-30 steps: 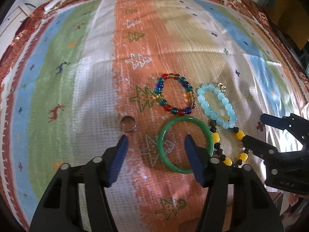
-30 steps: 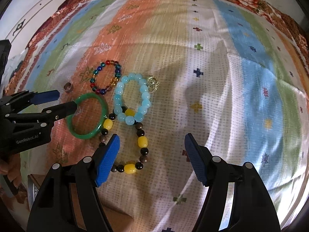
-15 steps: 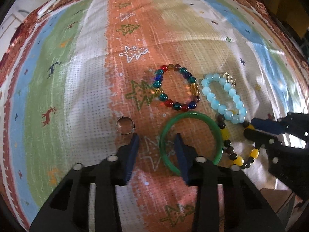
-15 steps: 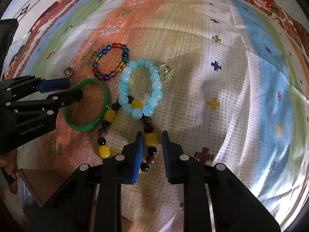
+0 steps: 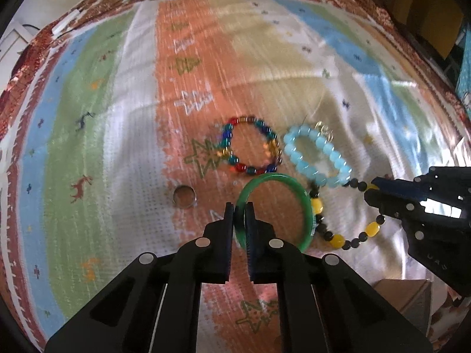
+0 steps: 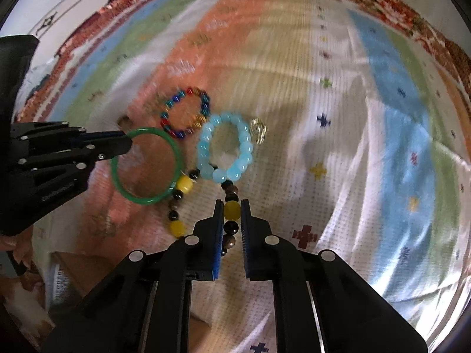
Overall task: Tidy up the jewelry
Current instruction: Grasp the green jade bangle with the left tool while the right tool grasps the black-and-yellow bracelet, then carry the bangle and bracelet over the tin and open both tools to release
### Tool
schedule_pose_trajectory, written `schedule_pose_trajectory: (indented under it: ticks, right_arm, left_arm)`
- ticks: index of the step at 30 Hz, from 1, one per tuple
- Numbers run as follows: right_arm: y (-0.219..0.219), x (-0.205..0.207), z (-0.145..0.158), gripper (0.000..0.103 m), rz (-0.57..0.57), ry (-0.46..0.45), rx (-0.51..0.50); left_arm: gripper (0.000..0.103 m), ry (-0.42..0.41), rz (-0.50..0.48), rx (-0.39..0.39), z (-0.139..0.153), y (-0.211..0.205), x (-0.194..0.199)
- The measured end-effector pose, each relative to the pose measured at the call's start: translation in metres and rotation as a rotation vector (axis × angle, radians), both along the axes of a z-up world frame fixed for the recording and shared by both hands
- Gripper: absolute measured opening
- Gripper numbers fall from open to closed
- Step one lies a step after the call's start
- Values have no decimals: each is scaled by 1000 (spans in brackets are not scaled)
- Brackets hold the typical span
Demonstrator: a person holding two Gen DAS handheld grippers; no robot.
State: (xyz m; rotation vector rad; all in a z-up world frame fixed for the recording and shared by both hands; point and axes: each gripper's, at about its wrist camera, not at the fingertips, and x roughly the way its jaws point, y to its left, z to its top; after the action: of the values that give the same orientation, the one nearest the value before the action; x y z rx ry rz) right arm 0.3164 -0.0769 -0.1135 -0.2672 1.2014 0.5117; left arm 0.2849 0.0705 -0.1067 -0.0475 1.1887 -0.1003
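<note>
My left gripper [image 5: 240, 209] is shut on the near-left rim of a green bangle [image 5: 306, 206]. My right gripper [image 6: 231, 206] is shut on a yellow bead of the yellow-and-black bead bracelet [image 6: 185, 184], whose strand stretches back toward the bangle. Just beyond these lie a light blue bead bracelet [image 5: 303, 164] with a gold charm [image 6: 258, 126] and a multicoloured bead bracelet [image 5: 241, 167]. A small metal ring [image 5: 184, 206] rests left of the bangle. In the right wrist view the left gripper [image 6: 126, 141] pinches the green bangle [image 6: 147, 200] from the left.
Everything sits on a striped, patterned cloth [image 5: 117, 117] with a red floral border. A cardboard box [image 5: 406, 297] shows at the cloth's near edge. White furniture [image 6: 73, 6] stands past the far left edge.
Both grippers went from open to shut. The left closed on the green bangle's rim, the right on a yellow bead of the yellow-and-black bracelet.
</note>
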Motion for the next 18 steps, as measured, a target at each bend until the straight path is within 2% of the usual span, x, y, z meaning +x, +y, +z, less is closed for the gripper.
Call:
schedule_pose_trajectory:
  ticks: [10,18]
  right_arm:
    - [-2,-15,35,12,24,-79,37]
    - [4,-26,45,12,31,-118,39]
  left_arm:
    - [8,-33,18,-37,19,10,-7]
    - [8,-82,27,-70,39,10,-22]
